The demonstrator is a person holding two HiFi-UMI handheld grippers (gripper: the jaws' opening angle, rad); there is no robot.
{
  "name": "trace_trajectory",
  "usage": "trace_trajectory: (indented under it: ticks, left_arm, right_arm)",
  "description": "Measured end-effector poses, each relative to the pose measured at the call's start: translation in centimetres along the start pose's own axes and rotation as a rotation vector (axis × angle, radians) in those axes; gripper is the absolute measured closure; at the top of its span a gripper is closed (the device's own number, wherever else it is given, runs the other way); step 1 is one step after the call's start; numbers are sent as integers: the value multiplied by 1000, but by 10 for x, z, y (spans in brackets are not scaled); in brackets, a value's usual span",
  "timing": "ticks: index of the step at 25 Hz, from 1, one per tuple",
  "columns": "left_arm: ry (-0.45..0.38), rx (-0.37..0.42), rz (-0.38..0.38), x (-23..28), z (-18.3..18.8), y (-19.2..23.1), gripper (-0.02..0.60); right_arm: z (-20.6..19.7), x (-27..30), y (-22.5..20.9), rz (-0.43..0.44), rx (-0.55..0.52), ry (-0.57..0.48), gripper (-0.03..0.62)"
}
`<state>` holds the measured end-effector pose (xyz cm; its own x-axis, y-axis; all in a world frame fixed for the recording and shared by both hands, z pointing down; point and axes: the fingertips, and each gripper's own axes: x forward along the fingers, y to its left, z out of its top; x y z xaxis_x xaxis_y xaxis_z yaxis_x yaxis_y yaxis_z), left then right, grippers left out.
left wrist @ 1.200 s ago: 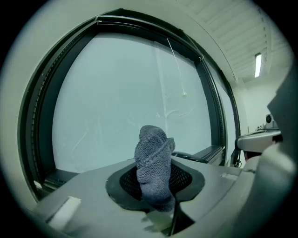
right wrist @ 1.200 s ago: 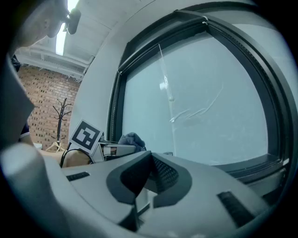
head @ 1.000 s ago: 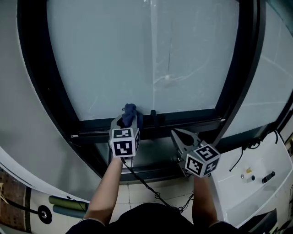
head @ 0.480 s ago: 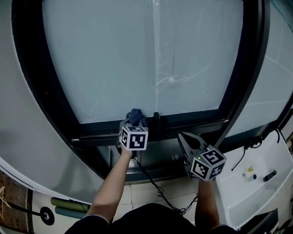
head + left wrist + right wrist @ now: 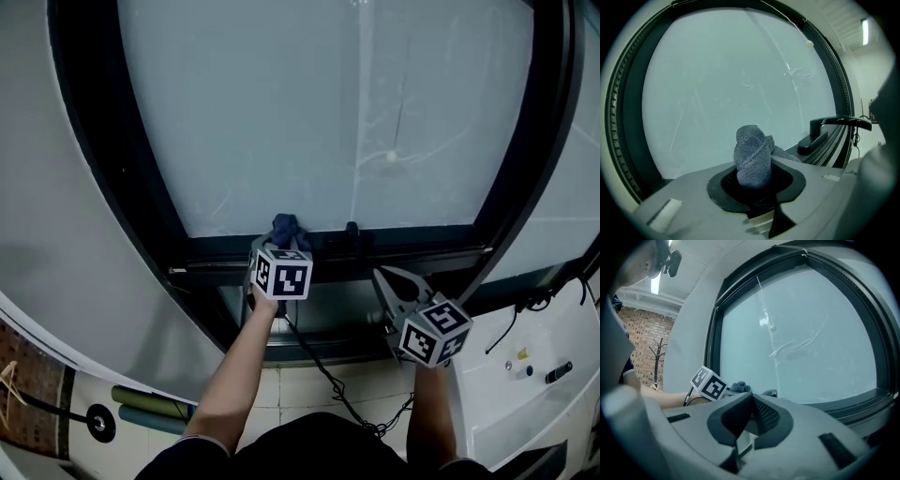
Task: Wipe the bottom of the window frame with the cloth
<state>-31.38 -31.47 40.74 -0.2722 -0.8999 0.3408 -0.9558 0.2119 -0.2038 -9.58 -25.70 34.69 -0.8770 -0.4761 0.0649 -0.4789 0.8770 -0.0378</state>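
Left gripper (image 5: 754,187) jaws clamping cloth (image 5: 752,159) (bunched)

Coarse-knit cloth (image 5: 752,157) against a matt black window frame (image 5: 422,251).

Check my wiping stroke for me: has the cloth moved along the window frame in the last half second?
Yes. The cloth, clamped in the left gripper, has slid left along the bottom frame, away from the black window handle.
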Motion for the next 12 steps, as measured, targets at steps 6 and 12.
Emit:
trace_trajectory:
  ticks: [6, 12]
  left_arm:
    - [22, -22, 76, -10, -14, 50, 479]
    - [52, -41, 164, -21, -32, 105, 479]
  right_arm:
    - [1, 21, 25, 51, -8, 0, 594]
    - [2, 41, 50, 95, -8, 0, 594]
